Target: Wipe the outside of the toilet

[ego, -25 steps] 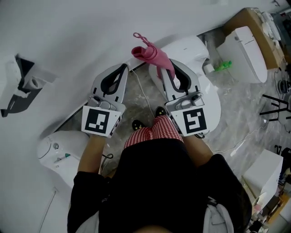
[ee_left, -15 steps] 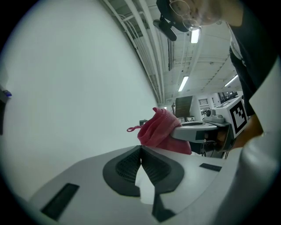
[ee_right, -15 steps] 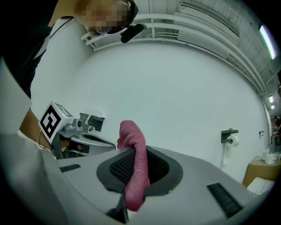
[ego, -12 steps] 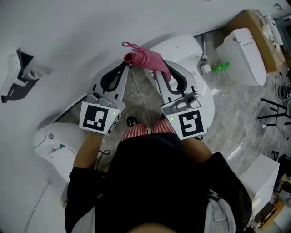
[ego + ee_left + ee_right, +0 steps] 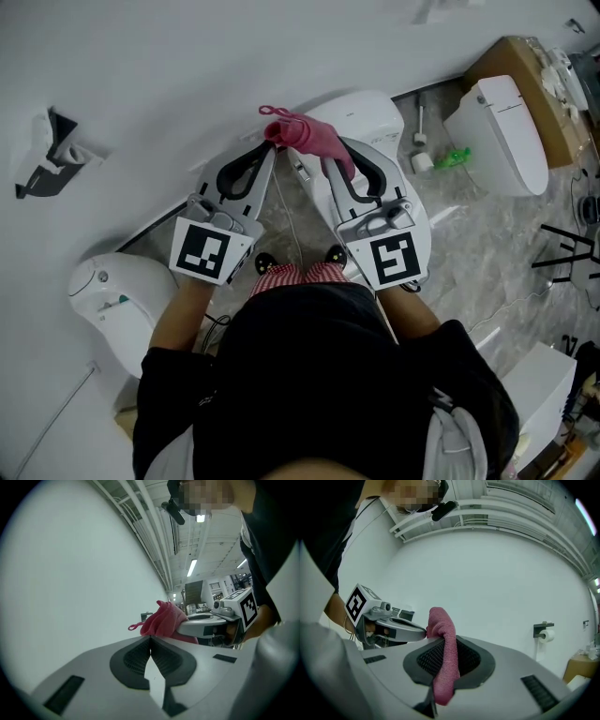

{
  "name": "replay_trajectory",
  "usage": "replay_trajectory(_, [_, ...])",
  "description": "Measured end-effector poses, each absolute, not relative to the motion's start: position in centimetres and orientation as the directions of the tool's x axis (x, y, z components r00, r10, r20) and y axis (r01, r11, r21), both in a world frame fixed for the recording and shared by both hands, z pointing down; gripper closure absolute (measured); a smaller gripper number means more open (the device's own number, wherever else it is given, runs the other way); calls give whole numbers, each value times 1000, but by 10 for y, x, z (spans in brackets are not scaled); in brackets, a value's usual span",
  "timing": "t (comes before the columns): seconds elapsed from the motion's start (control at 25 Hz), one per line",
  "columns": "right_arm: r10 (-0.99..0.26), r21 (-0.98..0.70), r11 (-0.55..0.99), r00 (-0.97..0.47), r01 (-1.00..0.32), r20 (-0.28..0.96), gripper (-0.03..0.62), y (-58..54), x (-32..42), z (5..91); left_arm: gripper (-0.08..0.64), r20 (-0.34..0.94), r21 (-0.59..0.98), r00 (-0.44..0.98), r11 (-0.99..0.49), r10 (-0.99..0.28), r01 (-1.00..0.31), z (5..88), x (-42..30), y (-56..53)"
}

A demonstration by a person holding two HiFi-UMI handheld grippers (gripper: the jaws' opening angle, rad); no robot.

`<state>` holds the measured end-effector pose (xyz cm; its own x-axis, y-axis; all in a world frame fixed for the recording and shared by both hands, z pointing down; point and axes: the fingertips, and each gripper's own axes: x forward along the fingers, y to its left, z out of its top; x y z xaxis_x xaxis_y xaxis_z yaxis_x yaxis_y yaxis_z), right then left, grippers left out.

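Toilet (image 5: 364, 111) against white wall (image 5: 187, 56), grey marbled floor (image 5: 497, 246); right jaws pinch cloth (image 5: 316, 139).

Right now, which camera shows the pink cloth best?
The right gripper view. There the pink cloth sits large and central, pinched between the jaws of the right gripper. The head view shows it small, bunched at the grippers' tips. The left gripper view shows a bundle beyond the closed jaws of the left gripper.
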<state>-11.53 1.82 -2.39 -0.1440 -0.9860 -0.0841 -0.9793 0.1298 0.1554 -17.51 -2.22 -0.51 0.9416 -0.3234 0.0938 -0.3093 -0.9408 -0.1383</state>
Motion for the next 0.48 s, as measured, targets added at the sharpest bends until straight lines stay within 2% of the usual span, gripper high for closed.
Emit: replay_trajectory(0.48, [-993,135,62,-74,-989,-91,538,58,-66,-29,551,63,-176,966,-956,-251,-236,-25,-120,18])
